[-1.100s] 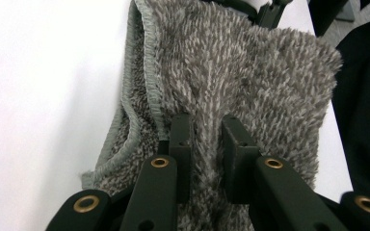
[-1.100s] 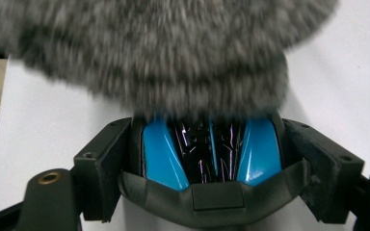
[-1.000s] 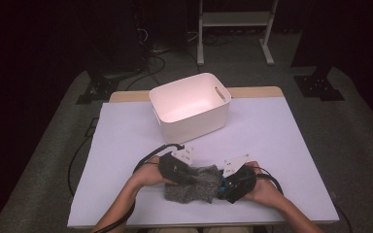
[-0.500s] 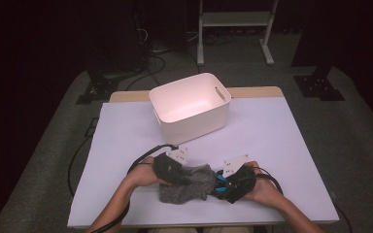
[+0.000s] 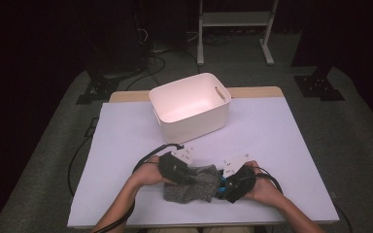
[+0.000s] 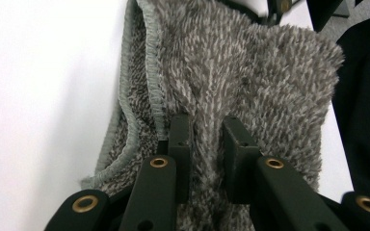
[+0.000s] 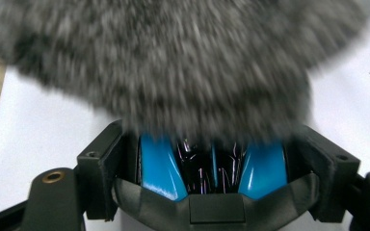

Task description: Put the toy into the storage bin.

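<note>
Grey towel lies near table's front edge.

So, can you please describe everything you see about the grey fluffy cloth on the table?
The grey cloth is a small towel of fuzzy, long-pile fabric with a stitched hem along its edge. It lies bunched and partly folded on the white table, near the front edge, well short of the white bin. The left tool is shut on a ridge of it. The right tool, jaws wide, meets its other end, which hangs blurred before that camera.
</note>
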The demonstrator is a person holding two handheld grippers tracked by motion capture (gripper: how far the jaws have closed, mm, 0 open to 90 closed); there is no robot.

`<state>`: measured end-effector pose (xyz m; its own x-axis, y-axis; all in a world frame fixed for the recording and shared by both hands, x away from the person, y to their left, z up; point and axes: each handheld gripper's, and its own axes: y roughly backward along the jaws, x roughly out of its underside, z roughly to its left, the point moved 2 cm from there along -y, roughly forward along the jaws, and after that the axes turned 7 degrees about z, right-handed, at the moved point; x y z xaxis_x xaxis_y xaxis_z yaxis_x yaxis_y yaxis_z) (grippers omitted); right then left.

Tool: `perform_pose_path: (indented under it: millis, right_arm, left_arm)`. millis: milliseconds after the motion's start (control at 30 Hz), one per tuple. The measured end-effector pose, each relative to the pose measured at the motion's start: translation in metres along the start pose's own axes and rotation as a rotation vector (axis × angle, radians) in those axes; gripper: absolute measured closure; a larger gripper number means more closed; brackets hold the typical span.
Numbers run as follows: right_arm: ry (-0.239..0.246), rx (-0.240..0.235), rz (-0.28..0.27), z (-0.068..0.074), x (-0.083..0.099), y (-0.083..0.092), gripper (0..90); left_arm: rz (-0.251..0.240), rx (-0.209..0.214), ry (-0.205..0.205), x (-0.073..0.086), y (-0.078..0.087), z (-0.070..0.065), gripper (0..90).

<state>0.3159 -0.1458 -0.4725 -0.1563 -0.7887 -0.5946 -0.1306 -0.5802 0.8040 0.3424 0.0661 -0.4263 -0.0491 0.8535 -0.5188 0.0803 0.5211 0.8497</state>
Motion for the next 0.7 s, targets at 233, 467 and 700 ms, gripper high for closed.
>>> perform_pose_path:
  millis: [233, 467, 700]
  right_arm:
    - [-0.001, -0.006, -0.007, -0.001, 0.001, 0.000, 22.7]
    - [0.025, -0.015, -0.015, -0.002, 0.001, 0.000, 23.1]
    - [0.047, -0.037, 0.014, -0.005, 0.000, 0.001, 23.2]
  left_arm:
    - [0.006, 0.010, -0.031, -0.012, -0.004, 0.003, 76.2]
    - [0.014, -0.005, 0.031, 0.014, 0.006, 0.008, 76.0]
    - [0.006, -0.021, 0.068, 0.029, 0.015, 0.012, 76.0]
